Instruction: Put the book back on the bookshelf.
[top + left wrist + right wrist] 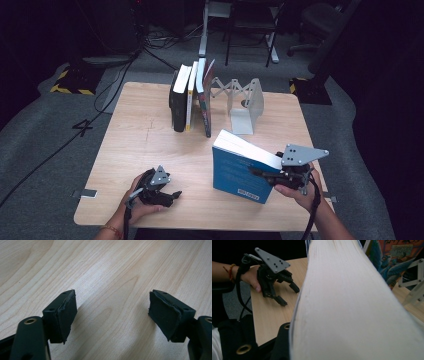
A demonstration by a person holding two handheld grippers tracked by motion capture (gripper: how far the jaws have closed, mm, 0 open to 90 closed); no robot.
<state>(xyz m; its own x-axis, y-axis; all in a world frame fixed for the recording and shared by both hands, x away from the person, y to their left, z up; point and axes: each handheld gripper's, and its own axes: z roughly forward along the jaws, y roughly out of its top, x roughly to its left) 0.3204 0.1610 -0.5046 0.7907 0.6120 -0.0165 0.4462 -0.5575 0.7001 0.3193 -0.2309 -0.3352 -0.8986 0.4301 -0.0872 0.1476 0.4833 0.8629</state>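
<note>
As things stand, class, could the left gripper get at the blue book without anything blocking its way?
Probably yes. The left gripper is open and empty, with bare table between it and the blue book, though the right gripper already holds that book.

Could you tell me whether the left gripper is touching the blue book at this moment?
Apart. In the high view, bare table lies between the left gripper and the blue book, which the right gripper holds.

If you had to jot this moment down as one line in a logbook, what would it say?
right gripper: shut on blue book, tilted over table | left gripper: open, nothing between jaws | row of books: upright beside white bookend
</note>
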